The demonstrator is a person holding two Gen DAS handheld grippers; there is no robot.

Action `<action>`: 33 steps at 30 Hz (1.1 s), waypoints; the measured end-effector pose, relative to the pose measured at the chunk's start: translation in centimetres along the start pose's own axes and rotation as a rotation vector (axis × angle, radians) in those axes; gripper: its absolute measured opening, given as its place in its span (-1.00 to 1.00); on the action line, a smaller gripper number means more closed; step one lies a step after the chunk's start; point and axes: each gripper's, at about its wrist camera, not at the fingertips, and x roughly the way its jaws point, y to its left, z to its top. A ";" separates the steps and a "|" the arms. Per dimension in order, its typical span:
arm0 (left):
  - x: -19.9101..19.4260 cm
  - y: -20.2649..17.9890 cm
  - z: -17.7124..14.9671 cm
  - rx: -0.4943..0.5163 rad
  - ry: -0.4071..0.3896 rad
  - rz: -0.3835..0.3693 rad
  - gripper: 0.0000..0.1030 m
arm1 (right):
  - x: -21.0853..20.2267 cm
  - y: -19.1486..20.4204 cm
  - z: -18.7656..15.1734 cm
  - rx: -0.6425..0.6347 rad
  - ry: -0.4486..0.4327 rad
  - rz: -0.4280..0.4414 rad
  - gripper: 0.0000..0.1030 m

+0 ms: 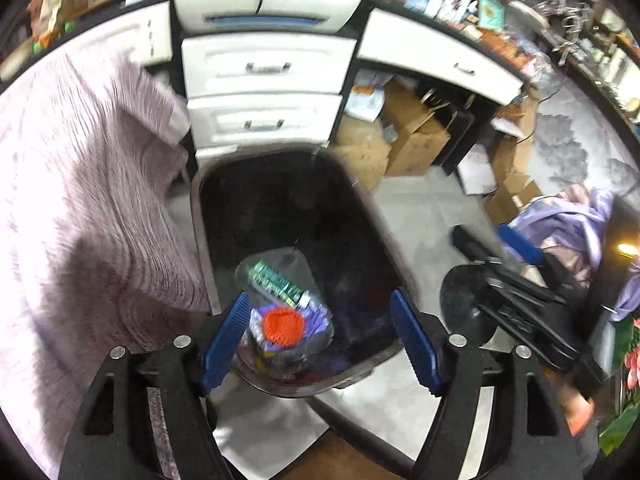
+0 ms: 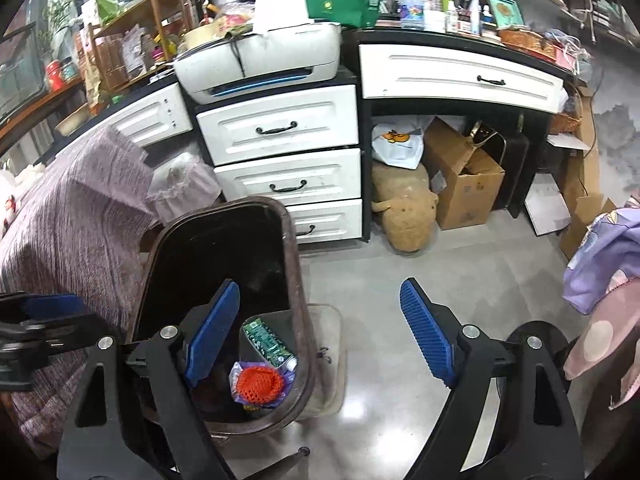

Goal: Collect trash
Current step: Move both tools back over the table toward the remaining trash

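Observation:
A dark trash bin [image 1: 276, 208] stands on the floor in front of white drawers; it also shows in the right wrist view [image 2: 298, 280]. Inside lie a clear plastic container [image 1: 280, 264], a green carton [image 1: 276, 282] [image 2: 268, 344] and an orange net on a purple wrapper [image 1: 283, 326] [image 2: 258, 384]. My left gripper [image 1: 320, 340] is open and empty, directly above the bin. My right gripper [image 2: 320, 336] is open and empty, above the bin's right rim and the floor. The right gripper also shows at the right of the left wrist view [image 1: 520, 304].
A mauve cloth-covered surface [image 1: 80, 200] [image 2: 72, 224] lies left of the bin. White drawers [image 2: 284, 160] and a printer [image 2: 260, 60] stand behind. Cardboard boxes [image 2: 464, 184] and a plush toy [image 2: 404, 208] sit under the desk. Purple fabric [image 2: 600, 264] is at the right.

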 end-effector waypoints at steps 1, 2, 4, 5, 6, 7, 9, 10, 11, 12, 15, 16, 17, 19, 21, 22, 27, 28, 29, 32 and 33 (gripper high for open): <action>-0.7 -0.4 0.1 0.009 -0.023 -0.003 0.49 | -0.1 -0.3 0.1 0.007 0.001 -0.002 0.59; -1.8 -0.7 0.0 0.019 -0.051 -0.008 0.54 | -0.2 -0.4 0.1 0.013 0.002 -0.003 0.60; -3.5 -1.0 -0.1 0.036 -0.095 -0.015 0.58 | -0.4 -0.6 0.3 0.020 0.000 0.001 0.60; -4.4 -1.1 -0.2 0.043 -0.116 -0.013 0.59 | -0.6 -0.5 0.5 0.019 -0.003 0.007 0.60; -5.3 -1.0 -0.3 0.049 -0.136 -0.007 0.60 | -0.8 -0.3 0.6 0.015 -0.008 0.015 0.60; -5.8 -0.9 -0.4 0.052 -0.147 0.000 0.61 | -1.0 -0.1 0.8 0.012 -0.012 0.022 0.61; -7.1 -0.3 -0.7 0.047 -0.172 0.018 0.63 | -1.4 0.5 1.2 0.006 -0.023 0.039 0.64; -7.8 0.2 -0.9 0.037 -0.185 0.027 0.66 | -1.8 0.9 1.6 0.002 -0.030 0.057 0.68; -8.4 0.8 -1.0 0.026 -0.197 0.035 0.68 | -2.0 1.3 1.9 -0.006 -0.038 0.070 0.69; -8.8 1.1 -1.1 0.018 -0.206 0.042 0.69 | -2.4 1.9 2.3 -0.020 -0.050 0.083 0.71; -10.6 2.6 -1.6 -0.004 -0.237 0.092 0.70 | -3.4 4.1 3.2 -0.080 -0.080 0.121 0.72; -11.3 3.4 -1.9 -0.011 -0.248 0.115 0.70 | -3.6 4.7 3.5 -0.096 -0.087 0.133 0.72; -11.8 3.9 -2.2 -0.016 -0.256 0.131 0.70 | -3.9 5.6 3.8 -0.116 -0.095 0.150 0.72; -13.0 5.1 -2.8 -0.031 -0.273 0.162 0.71 | -4.6 7.2 4.4 -0.145 -0.104 0.186 0.73; -13.8 6.1 -3.3 -0.047 -0.284 0.189 0.72 | -5.3 8.9 5.1 -0.169 -0.111 0.234 0.74; -14.5 6.9 -3.7 -0.061 -0.290 0.208 0.72 | -5.6 9.7 5.3 -0.177 -0.112 0.252 0.74; -17.1 10.8 -6.1 -0.131 -0.310 0.287 0.73 | -7.4 14.4 6.1 -0.237 -0.109 0.375 0.74; -17.6 11.8 -6.7 -0.154 -0.315 0.302 0.73 | -7.8 15.5 6.1 -0.256 -0.104 0.405 0.74; -18.2 12.9 -7.2 -0.180 -0.319 0.318 0.73 | -8.1 16.6 6.1 -0.274 -0.098 0.432 0.74; -19.5 15.5 -8.4 -0.247 -0.327 0.350 0.73 | -8.7 19.8 5.7 -0.323 -0.073 0.499 0.74; -19.9 16.2 -8.7 -0.264 -0.329 0.364 0.73 | -8.9 20.6 5.6 -0.335 -0.064 0.517 0.74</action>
